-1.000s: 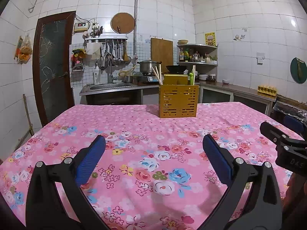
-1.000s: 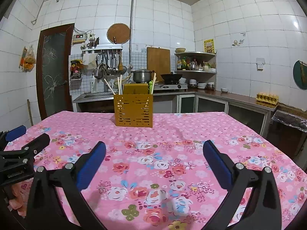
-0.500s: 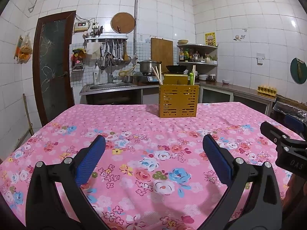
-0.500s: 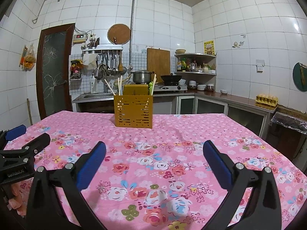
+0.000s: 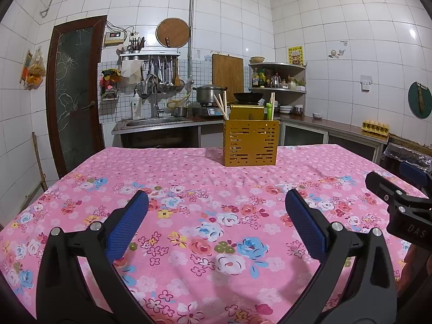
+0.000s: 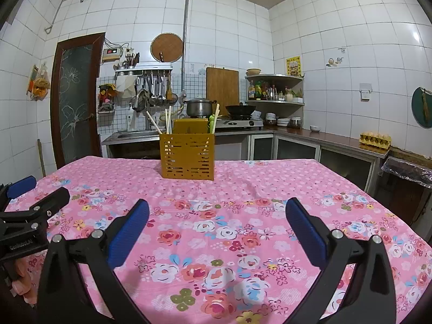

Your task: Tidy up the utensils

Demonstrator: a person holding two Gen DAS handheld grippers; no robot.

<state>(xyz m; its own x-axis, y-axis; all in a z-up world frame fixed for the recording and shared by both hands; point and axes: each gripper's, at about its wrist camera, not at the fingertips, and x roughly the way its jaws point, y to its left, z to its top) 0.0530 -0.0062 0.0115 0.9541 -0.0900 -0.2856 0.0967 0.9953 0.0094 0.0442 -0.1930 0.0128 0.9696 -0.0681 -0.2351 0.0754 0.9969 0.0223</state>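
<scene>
Seemingly light, stiff and slim, the pale wooden chopsticks [image 6: 168, 121] in the slotted yellow plastic utensil holder [image 6: 187, 156] want pinching near their tops, while left tongs [image 5: 216, 219] and right tongs [image 6: 217, 220] both hang spread and empty.

Your left black two-finger gripper with blue ribbed pads [image 5: 216, 202] fills the lower part of the left wrist view, its jaws spread wide with nothing between them; one blue pad [image 5: 127, 225] sits lower left, the other lower right. Your right black two-finger gripper with blue ribbed pads [image 6: 217, 205] is posed the same in its own view, jaws wide apart and empty. Each gripper shows at the other view's edge. At the lower left of the right wrist view, fingers of your left hand [image 6: 20, 276] are visible.
</scene>
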